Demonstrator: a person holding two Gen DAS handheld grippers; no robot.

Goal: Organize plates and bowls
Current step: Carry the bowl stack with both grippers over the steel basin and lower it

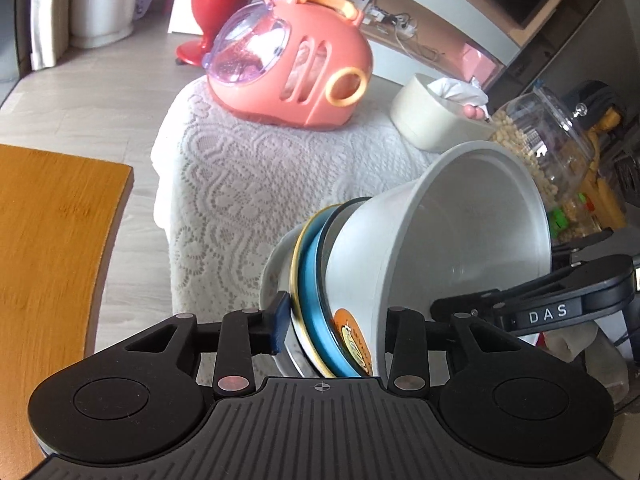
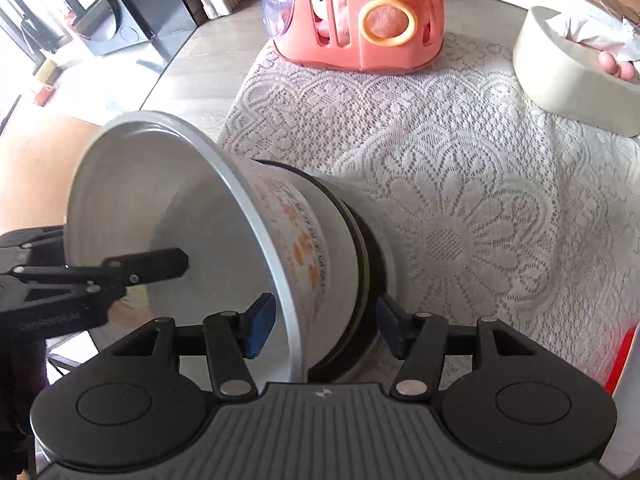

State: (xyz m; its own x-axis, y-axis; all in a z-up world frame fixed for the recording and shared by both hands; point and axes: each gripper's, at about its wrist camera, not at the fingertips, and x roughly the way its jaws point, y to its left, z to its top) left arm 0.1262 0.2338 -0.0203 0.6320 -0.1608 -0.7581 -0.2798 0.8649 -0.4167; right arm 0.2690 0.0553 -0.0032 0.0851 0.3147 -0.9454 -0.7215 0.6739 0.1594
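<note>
Both the left gripper (image 1: 332,332) and right gripper (image 2: 324,326), part open, are clamped on the nested stack (image 2: 320,248), already gathered but tilted, not yet set down.

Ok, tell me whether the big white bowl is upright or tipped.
Tipped. The white bowl lies on its side, mouth facing sideways, base against the stacked plates, with both grippers around the stack.

A pink pet carrier (image 1: 292,68) sits on lace cloth (image 1: 240,184) — cream tub (image 1: 432,120) beside it.
</note>
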